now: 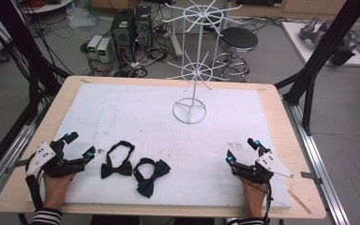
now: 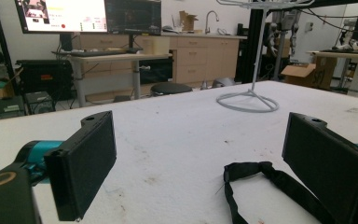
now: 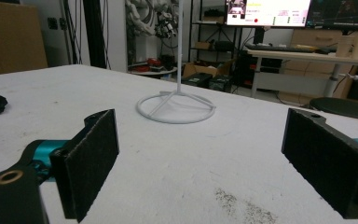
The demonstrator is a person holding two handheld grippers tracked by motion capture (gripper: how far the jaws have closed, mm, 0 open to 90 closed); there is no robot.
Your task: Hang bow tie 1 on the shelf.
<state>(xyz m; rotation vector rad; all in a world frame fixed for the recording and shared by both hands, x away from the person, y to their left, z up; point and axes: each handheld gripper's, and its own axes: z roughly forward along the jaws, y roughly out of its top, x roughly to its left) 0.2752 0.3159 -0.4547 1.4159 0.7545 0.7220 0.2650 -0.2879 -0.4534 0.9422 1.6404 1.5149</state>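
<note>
Two black bow ties lie on the white foam board near its front edge, one [image 1: 117,161] to the left and one [image 1: 151,174] beside it on the right. A white wire rack [image 1: 192,70] stands on its ring base [image 1: 189,111] at the back middle. My left gripper [image 1: 80,145] rests at the front left, open and empty, just left of the nearer bow tie. In the left gripper view that tie's strap [image 2: 270,175] lies by the right jaw, untouched. My right gripper [image 1: 241,150] sits open and empty at the front right, facing the rack base [image 3: 175,108].
The foam board lies on a wooden table [image 1: 281,117]. Black frame posts [image 1: 318,51] stand at both sides. A stool [image 1: 238,40] and computer towers [image 1: 131,28] sit on the floor behind. A dark smudge [image 3: 242,205] marks the foam before the right gripper.
</note>
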